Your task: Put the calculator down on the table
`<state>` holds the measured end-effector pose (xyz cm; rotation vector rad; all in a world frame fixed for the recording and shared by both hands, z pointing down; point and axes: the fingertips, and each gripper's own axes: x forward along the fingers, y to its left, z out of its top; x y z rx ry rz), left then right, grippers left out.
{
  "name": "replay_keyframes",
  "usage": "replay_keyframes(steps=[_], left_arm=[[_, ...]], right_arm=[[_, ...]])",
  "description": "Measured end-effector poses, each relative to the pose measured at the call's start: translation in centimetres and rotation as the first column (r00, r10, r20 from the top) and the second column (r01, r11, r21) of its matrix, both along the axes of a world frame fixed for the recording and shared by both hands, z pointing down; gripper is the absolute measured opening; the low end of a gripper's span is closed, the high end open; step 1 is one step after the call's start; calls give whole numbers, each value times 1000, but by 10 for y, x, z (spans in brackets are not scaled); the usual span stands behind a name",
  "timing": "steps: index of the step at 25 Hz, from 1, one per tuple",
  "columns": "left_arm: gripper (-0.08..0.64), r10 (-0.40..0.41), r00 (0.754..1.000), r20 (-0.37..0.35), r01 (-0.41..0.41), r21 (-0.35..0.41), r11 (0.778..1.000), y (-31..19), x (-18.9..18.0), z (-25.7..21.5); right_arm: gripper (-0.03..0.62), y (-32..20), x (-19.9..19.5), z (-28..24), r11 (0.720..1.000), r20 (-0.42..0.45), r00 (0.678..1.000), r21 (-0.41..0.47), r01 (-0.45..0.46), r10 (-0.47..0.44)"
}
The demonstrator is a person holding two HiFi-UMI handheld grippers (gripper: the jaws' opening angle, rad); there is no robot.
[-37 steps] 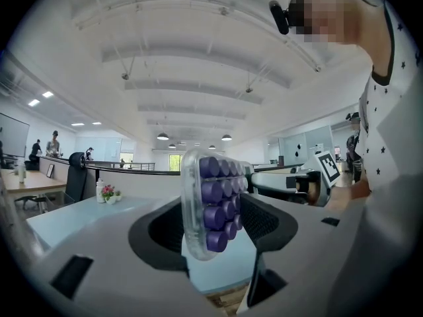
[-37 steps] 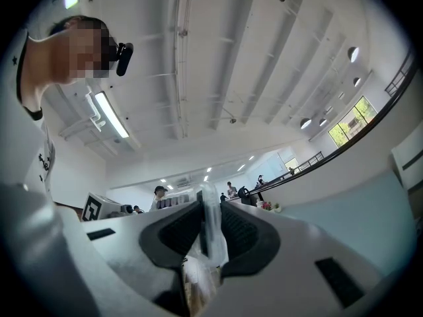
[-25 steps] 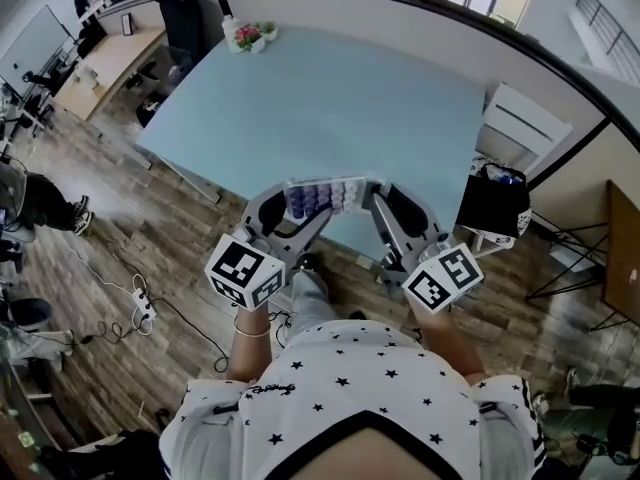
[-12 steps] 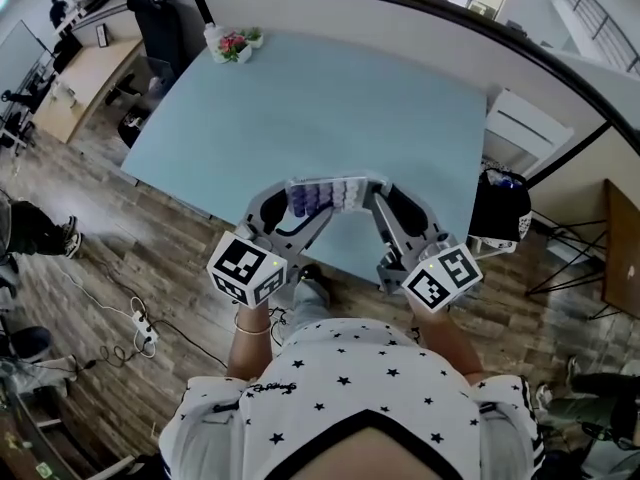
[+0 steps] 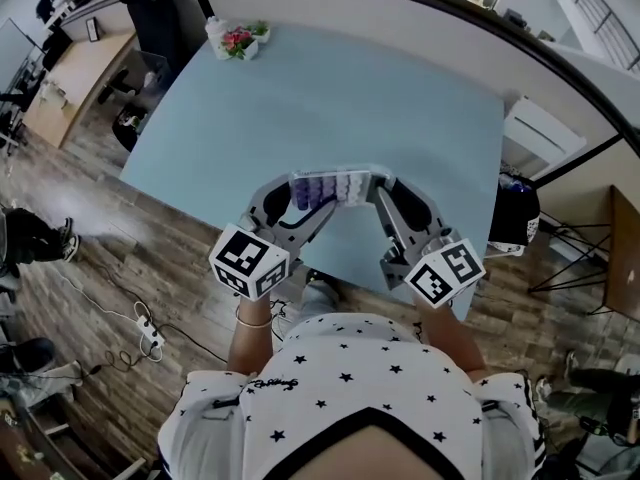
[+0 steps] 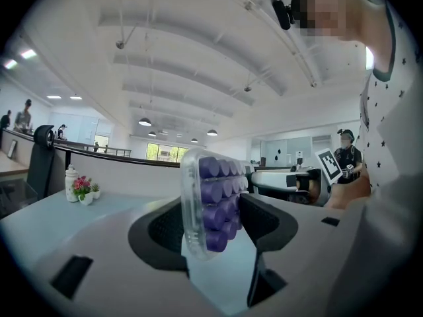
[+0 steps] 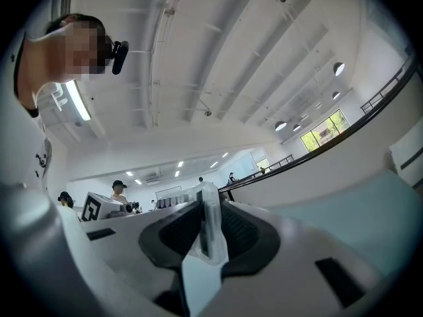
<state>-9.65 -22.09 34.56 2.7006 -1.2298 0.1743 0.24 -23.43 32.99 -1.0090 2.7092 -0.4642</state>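
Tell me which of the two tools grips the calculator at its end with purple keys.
The left tool: the purple keys of the calculator sit between its jaws. The right tool clamps only a thin, clear edge without keys.

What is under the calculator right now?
The blue table lies under the calculator, which the left gripper and right gripper hold. The spot directly beneath it is covered.

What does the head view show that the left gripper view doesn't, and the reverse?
Head view only: the wooden floor and the person's star-print shirt. Left gripper view only: the ceiling lamps and the calculator seen edge-on. Both: the calculator's purple keys, the left gripper clamping it, the blue table and the flower pot.
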Motion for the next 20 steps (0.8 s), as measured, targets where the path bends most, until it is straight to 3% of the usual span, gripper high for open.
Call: replay_keyframes(steps=[11, 15, 20], left_arm=[[268, 69, 998, -14, -70, -52, 996, -41, -26, 27], [268, 107, 994, -18, -108, -88, 990, -73, -55, 40], [268, 153, 988, -36, -156, -141, 978, -89, -59, 64]], right_arm=[[78, -36, -26, 25, 996, -31, 997, -52, -67, 65], [78, -64, -55, 37, 991, -59, 994, -89, -97, 92], [78, -77, -59, 59, 979, -85, 986, -134, -152, 142]])
